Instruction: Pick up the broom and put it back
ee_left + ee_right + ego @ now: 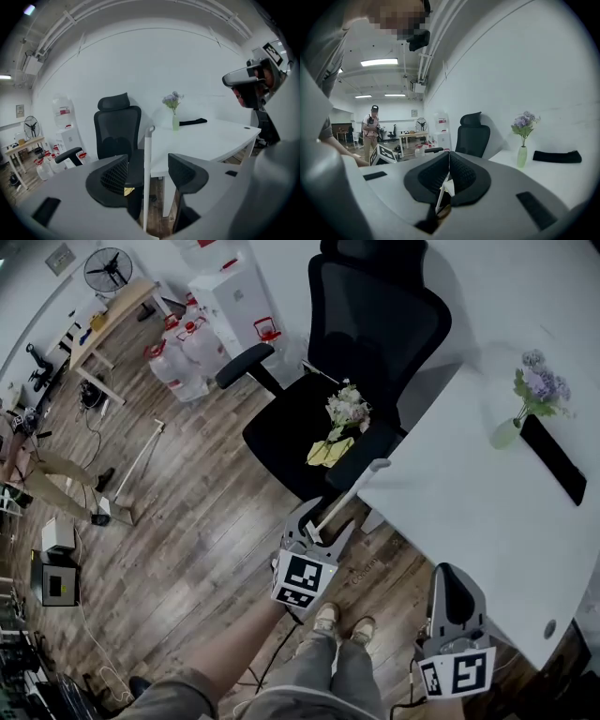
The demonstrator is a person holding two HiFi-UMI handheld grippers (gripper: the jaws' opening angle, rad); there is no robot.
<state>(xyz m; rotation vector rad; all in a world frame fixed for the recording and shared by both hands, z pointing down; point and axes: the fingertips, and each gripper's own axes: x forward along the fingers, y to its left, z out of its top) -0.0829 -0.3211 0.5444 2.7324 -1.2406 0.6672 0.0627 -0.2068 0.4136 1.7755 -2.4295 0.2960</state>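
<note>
The broom's thin white handle (352,491) leans with its top end against the corner of the white table (469,512). My left gripper (323,521) is open, one jaw on each side of the handle. In the left gripper view the handle (147,178) stands upright in the gap of the left gripper (147,161), and neither pad visibly presses it. The broom's head is hidden. My right gripper (450,576) hangs lower right beside the table, shut on nothing. In the right gripper view the right gripper (449,157) has its pads together, and the handle (440,197) shows behind them.
A black office chair (375,343) stands just beyond the broom, with a flower bunch (345,411) and a yellow item on its seat. The table carries a vase of purple flowers (525,404) and a black object (553,457). Water jugs (183,352) stand far left. My feet (342,624) are below.
</note>
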